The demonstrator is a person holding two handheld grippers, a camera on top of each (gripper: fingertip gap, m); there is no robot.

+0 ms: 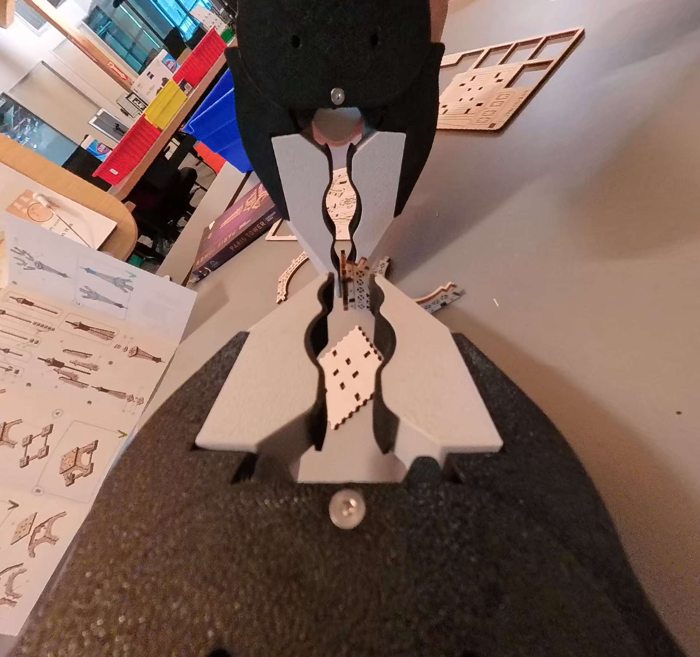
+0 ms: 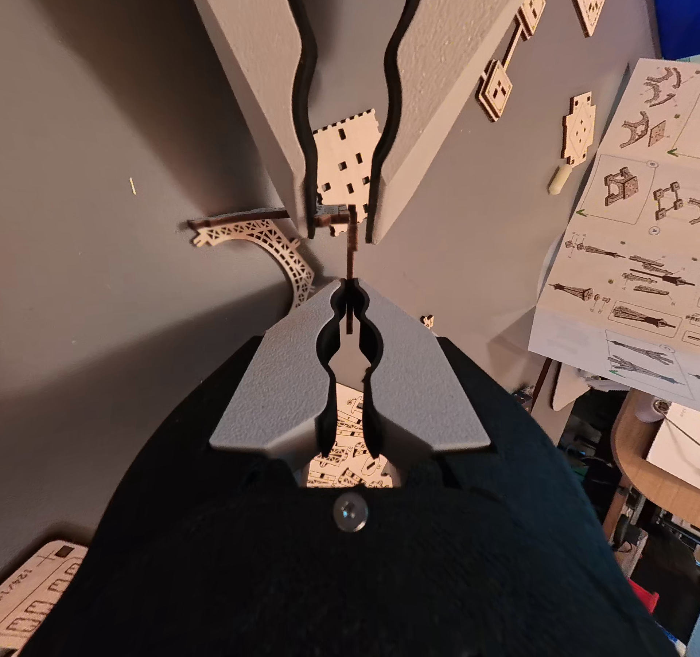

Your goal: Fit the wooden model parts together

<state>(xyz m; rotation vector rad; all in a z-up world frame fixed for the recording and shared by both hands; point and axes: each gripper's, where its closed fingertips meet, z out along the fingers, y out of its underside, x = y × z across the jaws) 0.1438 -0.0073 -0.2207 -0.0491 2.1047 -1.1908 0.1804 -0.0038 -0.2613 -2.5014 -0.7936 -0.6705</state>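
Note:
My left gripper (image 1: 354,283) is shut on a square wooden plate with small holes (image 1: 350,375), gripped by its edges and facing the camera. It enters the right wrist view from the top (image 2: 341,239), with the plate (image 2: 346,169) between its fingers. My right gripper (image 2: 349,285) is shut on a thin flat wooden part seen edge-on (image 2: 350,264), whose far end touches the plate's lower edge. In the left wrist view the right gripper (image 1: 342,260) points down from the top, tip to tip with the left one. An arched lattice part (image 2: 265,237) sticks out beside the plate; I cannot tell whether it is joined.
The grey table (image 1: 568,298) holds an instruction sheet (image 1: 75,355), a dark box (image 1: 235,230), a wooden sheet with cut-outs (image 1: 503,82) and a loose arch (image 1: 289,277). Small wooden parts (image 2: 500,82) lie by the sheet (image 2: 625,241). Coloured bins (image 1: 216,116) stand beyond the table's edge. My right fingertips sit around 5 cm from my left ones.

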